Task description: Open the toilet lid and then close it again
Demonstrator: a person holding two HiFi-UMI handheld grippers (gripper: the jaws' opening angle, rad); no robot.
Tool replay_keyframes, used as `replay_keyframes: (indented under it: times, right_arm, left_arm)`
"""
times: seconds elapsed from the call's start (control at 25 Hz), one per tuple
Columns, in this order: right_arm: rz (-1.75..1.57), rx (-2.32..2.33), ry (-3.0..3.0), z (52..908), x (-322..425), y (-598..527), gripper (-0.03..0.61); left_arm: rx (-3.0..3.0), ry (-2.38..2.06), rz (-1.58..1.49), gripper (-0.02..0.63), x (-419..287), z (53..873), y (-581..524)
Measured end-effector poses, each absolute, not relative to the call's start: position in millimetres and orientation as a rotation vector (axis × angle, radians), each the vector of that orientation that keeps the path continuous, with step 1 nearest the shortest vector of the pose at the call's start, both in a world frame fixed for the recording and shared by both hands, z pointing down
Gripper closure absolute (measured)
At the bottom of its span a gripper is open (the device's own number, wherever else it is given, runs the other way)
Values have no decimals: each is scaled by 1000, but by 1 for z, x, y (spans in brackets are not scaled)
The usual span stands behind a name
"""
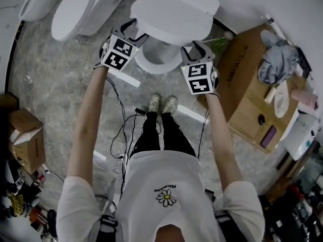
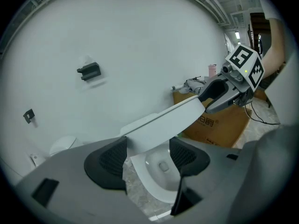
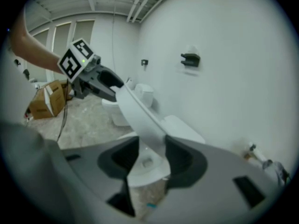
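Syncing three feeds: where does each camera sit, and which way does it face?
Head view: on the person's head, steeply down at the toilet lid; left forearm, right forearm, torso, shoes show.
Left gripper view: on the left gripper, along its fingers past the lid to the wall; right forearm shows.
Right gripper view: on the right gripper, likewise facing lid and wall; left forearm shows.
Shared: each gripper view sees the other gripper across the lid.

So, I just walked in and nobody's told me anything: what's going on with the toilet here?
A person standing in front of the toilet bowl holds a tool in each hand. The left tool and right tool each have an edge of the toilet lid between their jaws, apparently gripped. The lid is tilted, partway between open and shut.
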State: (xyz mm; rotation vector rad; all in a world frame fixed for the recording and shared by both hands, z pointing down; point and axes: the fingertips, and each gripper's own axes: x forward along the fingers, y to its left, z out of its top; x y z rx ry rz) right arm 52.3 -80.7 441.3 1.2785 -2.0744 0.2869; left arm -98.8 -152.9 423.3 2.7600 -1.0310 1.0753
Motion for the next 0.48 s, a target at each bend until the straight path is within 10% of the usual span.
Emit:
replay_keyframes:
  times: [0.48]
  right_arm:
    - [474, 1246, -2063, 498, 34, -37, 420]
  left_arm:
    - [2730, -982, 1220, 314, -125, 491, -104]
